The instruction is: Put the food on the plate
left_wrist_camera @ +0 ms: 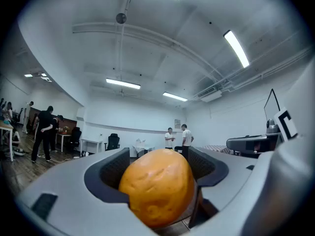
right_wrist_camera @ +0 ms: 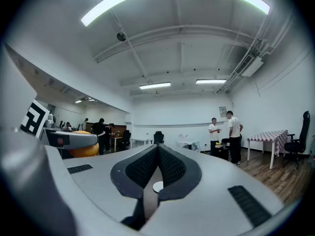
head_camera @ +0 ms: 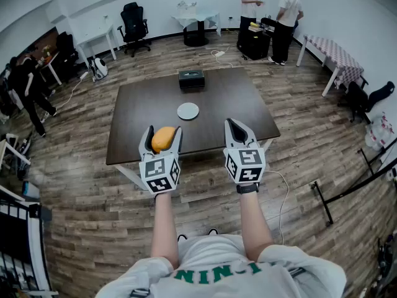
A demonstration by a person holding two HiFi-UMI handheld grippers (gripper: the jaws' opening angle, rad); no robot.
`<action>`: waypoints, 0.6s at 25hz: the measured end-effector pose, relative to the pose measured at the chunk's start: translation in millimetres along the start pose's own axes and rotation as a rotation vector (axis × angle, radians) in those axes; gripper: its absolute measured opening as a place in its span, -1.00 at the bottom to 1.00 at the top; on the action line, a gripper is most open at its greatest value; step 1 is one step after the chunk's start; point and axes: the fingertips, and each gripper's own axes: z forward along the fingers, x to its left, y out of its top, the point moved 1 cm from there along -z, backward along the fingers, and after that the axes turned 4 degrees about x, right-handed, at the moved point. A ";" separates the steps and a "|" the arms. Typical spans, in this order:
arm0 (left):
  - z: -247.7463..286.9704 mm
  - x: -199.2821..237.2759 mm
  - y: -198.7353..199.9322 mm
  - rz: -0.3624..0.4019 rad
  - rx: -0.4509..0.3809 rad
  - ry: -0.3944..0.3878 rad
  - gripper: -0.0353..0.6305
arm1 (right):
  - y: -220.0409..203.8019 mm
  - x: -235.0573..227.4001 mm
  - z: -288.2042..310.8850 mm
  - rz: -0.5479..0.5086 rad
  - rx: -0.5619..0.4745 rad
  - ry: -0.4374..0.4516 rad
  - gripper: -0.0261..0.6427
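My left gripper [head_camera: 162,135] is shut on an orange, potato-shaped piece of food [head_camera: 163,139], held above the near edge of the dark table [head_camera: 142,104]. In the left gripper view the food [left_wrist_camera: 156,186] fills the space between both pads. A small white plate [head_camera: 188,111] lies near the middle of the table, beyond both grippers. My right gripper [head_camera: 236,128] is shut with nothing in it, level with the left one and to its right. Through the slit of its jaws in the right gripper view, the plate [right_wrist_camera: 157,186] shows as a white spot.
A black box [head_camera: 191,79] sits at the table's far edge. Two people [head_camera: 270,11] stand at the back right by a black case. Another person [head_camera: 25,85] stands at the left. An office chair [head_camera: 133,25], white tables and a checked-cloth table [head_camera: 338,54] ring the room.
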 end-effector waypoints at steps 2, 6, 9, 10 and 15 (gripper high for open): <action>0.4 -4.1 1.1 0.006 -0.003 -0.003 0.25 | -0.1 0.2 -1.3 0.003 0.000 0.005 -0.88; 3.7 -11.5 0.3 0.009 -0.006 -0.012 0.25 | -3.1 -0.4 -1.9 0.003 0.001 0.014 -0.88; 5.9 -14.9 -3.1 0.008 -0.003 -0.016 0.25 | -6.7 -3.0 -1.5 0.015 -0.001 0.019 -0.88; 6.8 -15.7 -4.6 0.008 -0.001 -0.015 0.25 | -7.9 -4.4 -1.1 0.024 -0.003 0.021 -0.88; 12.9 -16.9 -9.8 0.008 0.013 -0.001 0.25 | -13.6 -8.7 6.8 0.063 -0.002 0.053 -0.88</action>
